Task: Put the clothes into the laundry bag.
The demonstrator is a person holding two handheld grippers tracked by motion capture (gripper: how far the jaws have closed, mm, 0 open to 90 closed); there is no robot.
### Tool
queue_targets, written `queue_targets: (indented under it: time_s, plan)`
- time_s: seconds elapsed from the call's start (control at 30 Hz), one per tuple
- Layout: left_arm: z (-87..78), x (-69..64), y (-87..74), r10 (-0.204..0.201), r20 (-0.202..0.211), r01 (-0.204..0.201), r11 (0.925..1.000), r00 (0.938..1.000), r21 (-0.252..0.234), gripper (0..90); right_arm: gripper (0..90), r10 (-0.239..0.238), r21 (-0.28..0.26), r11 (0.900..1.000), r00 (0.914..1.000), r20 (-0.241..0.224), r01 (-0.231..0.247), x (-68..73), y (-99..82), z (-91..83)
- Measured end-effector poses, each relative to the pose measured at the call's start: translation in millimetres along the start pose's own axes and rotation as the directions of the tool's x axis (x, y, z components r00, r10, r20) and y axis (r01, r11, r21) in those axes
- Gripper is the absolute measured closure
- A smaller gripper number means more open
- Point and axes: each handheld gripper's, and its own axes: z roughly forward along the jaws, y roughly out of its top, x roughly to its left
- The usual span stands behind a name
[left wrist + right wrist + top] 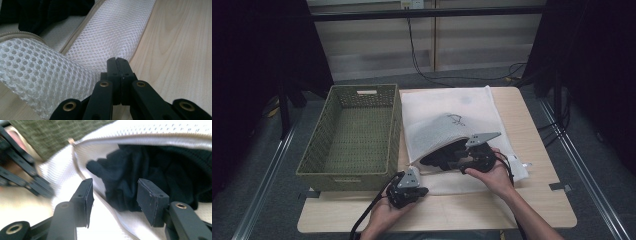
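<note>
One white mesh laundry bag (447,127) lies on the table (532,200), just right of one green woven basket (349,137); its long axis runs from the table's near edge toward the far edge, with the zippered mouth at the near end, facing the person. The mouth gapes, its upper layer lifted into a dome, and one dark garment (155,170) sits inside, bunched just behind the zipper edge. The left gripper (408,189), held in the left hand (387,212) near the table's front edge, has its fingers (117,66) closed tight, pinching the bag's lower mesh edge at the near left corner. The right gripper (452,161), in the right hand (492,172), points into the bag's mouth; its fingers (86,197) stand apart, pads on either side of the dark garment's near fold, not pressing on it. A small dark mark sits on the bag's top face; it cannot be read. Two grippers, one bag, one basket, one garment.
</note>
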Motion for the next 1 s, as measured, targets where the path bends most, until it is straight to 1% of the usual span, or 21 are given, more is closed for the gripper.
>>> queue_targets:
  time_s: [0.03,0.07,0.13,0.17,0.23,0.33,0.37,0.4,0.43,0.47,0.5,0.57,0.6,0.63,0.7,0.73,0.77,0.83,0.87,0.9,1.0]
  plan:
    - [-0.2,-0.3,0.0,-0.002,-0.002,0.002,1.0000,1.0000,0.003,90.0,47.9,0.014,0.001,0.9999,0.9998,-0.013,-0.014,-0.4,0.6,0.2]
    - [0.3,-0.2,-0.2,-0.002,0.000,0.002,1.0000,1.0000,-0.005,90.0,46.7,0.013,0.015,0.9998,0.9998,-0.015,-0.013,-0.5,0.7,2.0]
    - [0.1,0.2,-0.1,-0.001,0.003,0.001,1.0000,1.0000,-0.001,90.0,45.5,0.001,0.040,0.9992,0.9996,-0.028,0.000,0.1,-0.9,7.5]
    - [0.1,0.2,-0.2,-0.005,0.002,0.005,1.0000,1.0000,-0.003,90.0,43.0,0.008,0.050,0.9987,0.9997,-0.022,-0.006,-0.5,-2.7,11.8]
    - [0.1,0.3,-0.2,-0.005,0.003,0.005,1.0000,1.0000,-0.003,90.0,42.9,0.023,0.064,0.9977,0.9992,-0.032,-0.021,-4.4,-6.2,18.9]
    - [0.1,0.3,-0.2,-0.002,0.003,0.002,1.0000,1.0000,-0.003,90.0,39.3,0.055,0.086,0.9949,0.9981,-0.026,-0.053,-10.4,-11.2,30.2]
    - [0.1,0.3,-0.2,-0.002,0.003,0.002,1.0000,1.0000,-0.003,90.0,38.8,0.048,0.107,0.9931,0.9988,-0.006,-0.047,-11.3,-11.8,37.5]
    - [0.1,0.3,-0.2,-0.002,0.003,0.002,1.0000,1.0000,-0.002,90.0,38.8,0.048,0.107,0.9931,0.9988,-0.006,-0.047,-11.3,-11.8,37.5]
    - [0.1,0.3,-0.2,0.000,0.003,0.000,1.0000,1.0000,-0.001,90.0,41.8,0.042,0.117,0.9922,0.9991,0.000,-0.042,-11.5,-10.9,44.0]
    - [0.0,0.2,-0.2,0.001,0.002,-0.001,1.0000,1.0000,-0.001,90.0,41.8,0.042,0.117,0.9922,0.9991,0.000,-0.042,-11.5,-10.9,44.0]
    - [-0.1,0.0,-0.1,0.002,0.000,-0.002,1.0000,1.0000,0.000,90.0,47.3,0.037,0.113,0.9929,0.9993,0.008,-0.037,-11.9,-9.9,47.3]
    - [-0.1,0.1,-0.1,0.001,0.002,-0.001,1.0000,1.0000,0.001,90.0,57.9,0.021,0.129,0.9913,0.9992,0.034,-0.025,-12.3,-7.7,53.4]
    - [0.0,0.1,-0.1,0.001,0.002,-0.001,1.0000,1.0000,-0.001,90.0,65.9,0.025,0.133,0.9907,0.9987,0.044,-0.031,-12.6,-7.3,56.5]
    - [-0.1,0.1,-0.1,0.002,0.001,-0.002,1.0000,1.0000,0.000,90.0,80.1,-0.001,0.130,0.9915,0.9970,0.078,-0.009,-15.1,-6.4,60.3]
    - [0.0,0.3,-0.2,0.003,0.002,-0.003,1.0000,1.0000,-0.002,90.0,82.4,0.006,0.126,0.9919,0.9962,0.087,-0.017,-17.0,-5.6,60.7]
    - [0.0,0.2,-0.2,0.004,0.001,-0.004,1.0000,1.0000,-0.002,90.0,84.1,0.012,0.113,0.9933,0.9934,0.114,-0.025,-19.5,-4.3,60.7]
    - [0.0,-0.3,-0.5,-0.001,0.000,0.001,1.0000,1.0000,-0.003,90.0,84.6,0.012,0.104,0.9942,0.9919,0.126,-0.025,-21.4,-3.5,60.5]
    - [0.4,-0.6,-0.4,0.000,-0.003,0.000,1.0000,1.0000,-0.008,90.0,85.3,0.028,0.088,0.9952,0.9857,0.166,-0.043,-25.7,-0.2,60.0]
    - [0.2,-0.7,-0.2,-0.001,-0.004,0.001,1.0000,1.0000,-0.005,90.0,85.5,0.036,0.079,0.9956,0.9837,0.176,-0.051,-27.8,0.9,60.7]
    - [0.5,-0.8,-0.4,-0.003,-0.002,0.003,0.9999,1.0000,-0.010,90.0,85.7,0.029,0.079,0.9958,0.9791,0.201,-0.046,-29.3,2.4,61.9]
    - [-0.2,-0.5,0.0,0.005,-0.004,-0.005,1.0000,1.0000,0.001,90.0,85.9,0.034,0.067,0.9964,0.9712,0.236,-0.052,-32.6,4.9,65.1]
